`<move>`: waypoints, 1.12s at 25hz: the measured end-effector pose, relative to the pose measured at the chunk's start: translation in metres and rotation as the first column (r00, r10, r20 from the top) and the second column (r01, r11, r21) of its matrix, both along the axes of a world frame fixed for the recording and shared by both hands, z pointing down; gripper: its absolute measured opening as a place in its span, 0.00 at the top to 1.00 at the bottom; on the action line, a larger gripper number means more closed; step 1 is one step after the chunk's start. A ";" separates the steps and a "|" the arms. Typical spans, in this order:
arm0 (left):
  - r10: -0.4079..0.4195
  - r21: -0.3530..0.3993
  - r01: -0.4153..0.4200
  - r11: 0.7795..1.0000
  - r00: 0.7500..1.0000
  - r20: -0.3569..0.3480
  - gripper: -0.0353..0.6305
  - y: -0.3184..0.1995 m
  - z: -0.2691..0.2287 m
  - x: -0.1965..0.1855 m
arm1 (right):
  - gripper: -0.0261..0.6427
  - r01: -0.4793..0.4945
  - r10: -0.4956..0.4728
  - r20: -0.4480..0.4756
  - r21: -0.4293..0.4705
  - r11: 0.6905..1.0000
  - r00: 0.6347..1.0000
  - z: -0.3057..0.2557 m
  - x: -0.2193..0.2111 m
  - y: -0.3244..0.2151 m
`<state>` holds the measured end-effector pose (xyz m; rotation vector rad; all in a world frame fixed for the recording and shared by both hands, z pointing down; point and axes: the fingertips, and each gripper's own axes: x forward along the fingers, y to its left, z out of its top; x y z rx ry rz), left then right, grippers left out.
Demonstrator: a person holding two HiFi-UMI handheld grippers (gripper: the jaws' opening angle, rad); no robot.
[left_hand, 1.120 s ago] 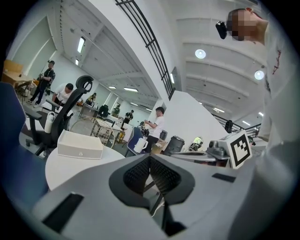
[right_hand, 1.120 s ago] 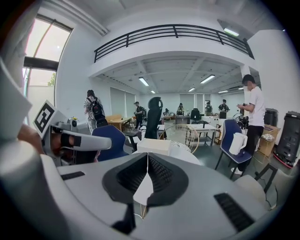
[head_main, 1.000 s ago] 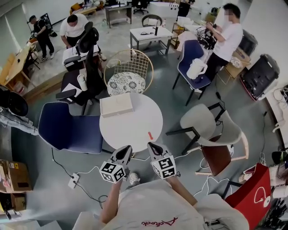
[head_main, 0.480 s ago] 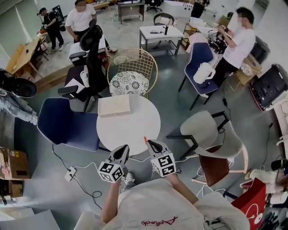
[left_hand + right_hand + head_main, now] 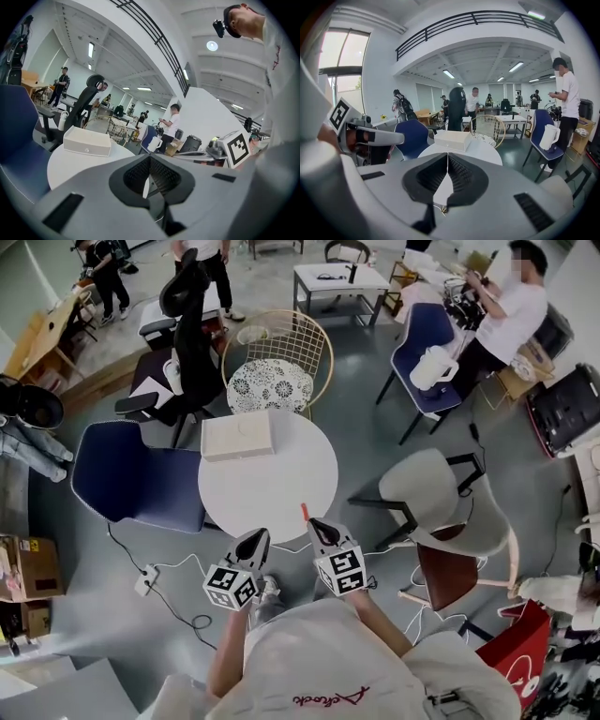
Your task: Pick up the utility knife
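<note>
At the near rim of the round white table [image 5: 272,484], at about 5 o'clock on its top, one orange utility knife [image 5: 304,512] is seen lying just short of the edge. It is found between 10 and 11 o'clock from the right gripper [image 5: 320,527], just beyond its tip and not touched by it. The left gripper [image 5: 255,542] is held farther off, at 8 o'clock from the knife. Both pairs of jaws are pressed together, and nothing is held between them. The tabletop around the knife is bare; one white box [image 5: 237,437] is set well apart at 11 o'clock, by the far rim. Four chairs are counted around the table: a blue chair [image 5: 141,484] at 9 o'clock, a black office chair [image 5: 192,343] at 11, a gold wire chair [image 5: 272,385] at 12 and a beige chair [image 5: 436,493] at 3.
</note>
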<state>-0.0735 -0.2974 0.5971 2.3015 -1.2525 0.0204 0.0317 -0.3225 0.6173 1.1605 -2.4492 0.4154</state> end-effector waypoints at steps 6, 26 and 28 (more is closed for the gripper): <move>0.017 -0.065 -0.017 0.998 1.000 0.000 0.93 0.019 0.029 0.000 | 0.93 -0.015 0.014 -0.013 -0.087 0.996 1.000 0.035 0.000 0.026; 0.012 -0.180 -0.020 0.983 0.999 -0.046 0.93 0.060 0.069 0.016 | 0.78 0.016 -0.025 -0.028 -0.284 0.959 0.999 0.091 0.017 0.076; 0.014 -0.178 -0.023 0.984 0.999 -0.049 0.93 0.060 0.069 0.018 | 0.78 0.014 -0.026 -0.037 -0.286 0.958 0.999 0.093 0.019 0.077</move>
